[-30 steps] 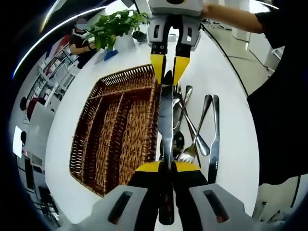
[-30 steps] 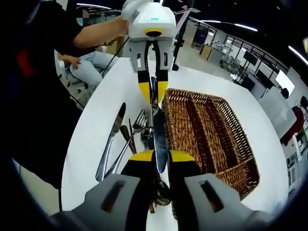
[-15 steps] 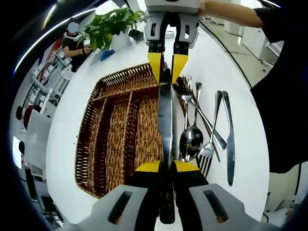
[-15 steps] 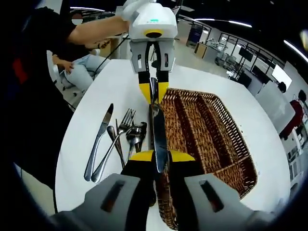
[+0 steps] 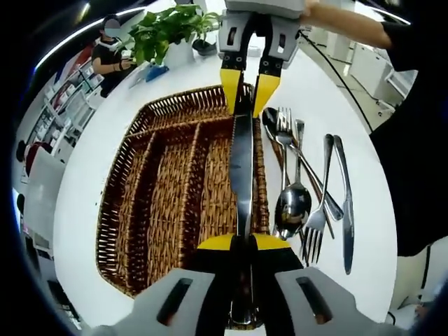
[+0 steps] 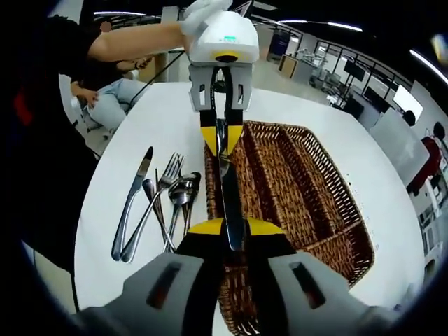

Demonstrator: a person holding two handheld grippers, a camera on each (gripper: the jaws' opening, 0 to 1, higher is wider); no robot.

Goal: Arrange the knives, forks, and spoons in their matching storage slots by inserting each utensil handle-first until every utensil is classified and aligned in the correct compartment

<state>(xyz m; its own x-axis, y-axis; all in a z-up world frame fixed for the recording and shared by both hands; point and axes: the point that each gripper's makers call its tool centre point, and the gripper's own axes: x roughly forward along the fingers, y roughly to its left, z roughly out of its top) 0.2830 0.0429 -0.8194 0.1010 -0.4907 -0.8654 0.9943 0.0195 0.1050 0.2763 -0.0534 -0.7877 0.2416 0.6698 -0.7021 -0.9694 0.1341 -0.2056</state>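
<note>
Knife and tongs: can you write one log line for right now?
left tongs: shut on knife | right tongs: shut on knife | knife: over wicker tray | loose cutlery: on table beside tray

Your two grippers, your dark clothing

You are wearing a black short-sleeved top [image 5: 409,140]; each gripper is showing grey housings, black jaws with yellow tips, the left gripper [image 6: 222,136] pale-cased, cabled.

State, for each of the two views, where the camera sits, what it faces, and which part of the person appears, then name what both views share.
Left gripper view: rides the left gripper, facing along the knife over the wicker tray; an arm at top right.
Right gripper view: rides the right gripper, facing back along the knife; an arm and dark clothing on the left.
Shared: knife, tray, loose cutlery, both grippers.
</note>
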